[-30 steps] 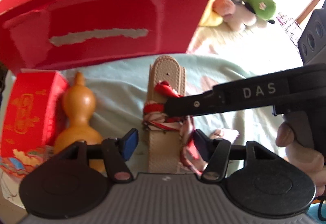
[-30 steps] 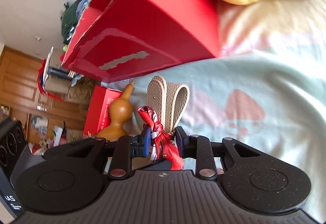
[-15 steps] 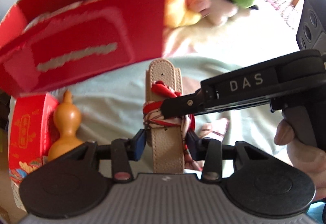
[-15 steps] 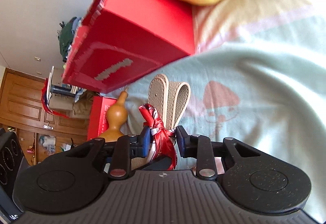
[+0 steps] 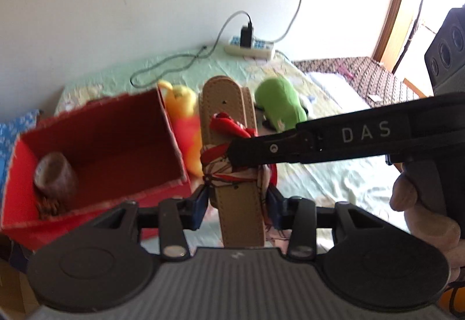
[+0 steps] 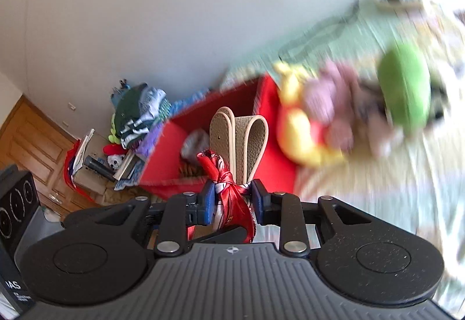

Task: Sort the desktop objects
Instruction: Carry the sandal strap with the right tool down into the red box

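Folded tan leather belt [image 5: 232,163], red patterned scarf [image 5: 229,171] knotted round it: left gripper [image 5: 237,203] clamps belt, right gripper [image 6: 234,200] pinches scarf knot (light, floppy, likely slippery; hold near knot).

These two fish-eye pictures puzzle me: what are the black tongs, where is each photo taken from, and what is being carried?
There is no robot. A person holds one hand-held gripper, a trigger-worked pair of tongs, in each hand, and a wide-angle camera on each looks forward along its two fingers. One picture comes from the left tool, the other from the right.

The left hand-held gripper is closed on a folded tan belt tied with a red patterned scarf. The right hand-held gripper pinches that scarf; in the left view it is the black bar marked DAS, with the person's hand on its handle.

Behind, on a pale green sheet, stand an open red box with a small brown jar inside, plush toys and a power strip.
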### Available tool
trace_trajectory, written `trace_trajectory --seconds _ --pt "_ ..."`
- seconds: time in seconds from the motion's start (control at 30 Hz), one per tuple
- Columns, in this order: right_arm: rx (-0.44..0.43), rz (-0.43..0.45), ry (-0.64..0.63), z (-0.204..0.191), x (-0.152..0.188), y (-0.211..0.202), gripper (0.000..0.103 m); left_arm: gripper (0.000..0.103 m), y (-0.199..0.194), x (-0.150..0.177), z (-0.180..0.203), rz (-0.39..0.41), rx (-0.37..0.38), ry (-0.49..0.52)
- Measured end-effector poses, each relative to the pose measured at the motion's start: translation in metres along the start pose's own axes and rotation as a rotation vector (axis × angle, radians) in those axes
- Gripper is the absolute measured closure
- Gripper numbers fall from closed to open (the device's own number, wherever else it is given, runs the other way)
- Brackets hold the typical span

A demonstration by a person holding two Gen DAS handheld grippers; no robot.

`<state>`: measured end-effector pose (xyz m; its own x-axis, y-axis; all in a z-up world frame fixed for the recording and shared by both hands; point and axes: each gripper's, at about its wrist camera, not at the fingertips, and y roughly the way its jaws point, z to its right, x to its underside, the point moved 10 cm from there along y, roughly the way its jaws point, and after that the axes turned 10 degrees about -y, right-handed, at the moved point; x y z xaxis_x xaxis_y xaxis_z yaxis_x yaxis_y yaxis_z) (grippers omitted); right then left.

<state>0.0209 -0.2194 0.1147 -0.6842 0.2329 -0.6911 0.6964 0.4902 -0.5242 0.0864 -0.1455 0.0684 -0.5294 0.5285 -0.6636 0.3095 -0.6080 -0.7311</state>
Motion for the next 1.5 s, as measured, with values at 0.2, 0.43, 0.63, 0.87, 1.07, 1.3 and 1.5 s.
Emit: trace_trajectory --seconds 0.2,0.43,0.63,0.87,1.07,1.3,1.5 --pt "-0.005 0.053 -0.115 -0.03 -0.058 0.021 0.074 0.059 -0.017 -0.054 -0.04 0.079 -0.036 0.01" --pt "-0.027 0.054 -0.194 -0.06 -0.106 0.075 0.074 0.059 -0.004 -0.088 -0.111 0.1 -0.089 -0.006" --pt "-0.001 -0.07 -0.216 -0.059 -0.096 0.151 0.074 0.059 0.044 -0.063 -0.166 -0.025 -0.108 -0.022" --pt "0.044 -0.237 -0.16 -0.042 -0.061 0.215 0.074 0.059 0.1 -0.026 -0.202 -0.218 -0.083 -0.048" --pt "0.072 -0.407 -0.12 -0.031 -0.031 0.248 0.074 0.059 0.131 0.001 -0.214 -0.389 -0.08 -0.052" --pt "0.057 -0.543 -0.051 -0.024 -0.012 0.274 0.074 0.06 0.149 0.018 -0.227 -0.499 -0.101 -0.066" --pt "0.064 -0.63 0.002 -0.016 -0.003 0.288 0.073 0.053 0.146 0.015 -0.229 -0.49 -0.113 -0.083"
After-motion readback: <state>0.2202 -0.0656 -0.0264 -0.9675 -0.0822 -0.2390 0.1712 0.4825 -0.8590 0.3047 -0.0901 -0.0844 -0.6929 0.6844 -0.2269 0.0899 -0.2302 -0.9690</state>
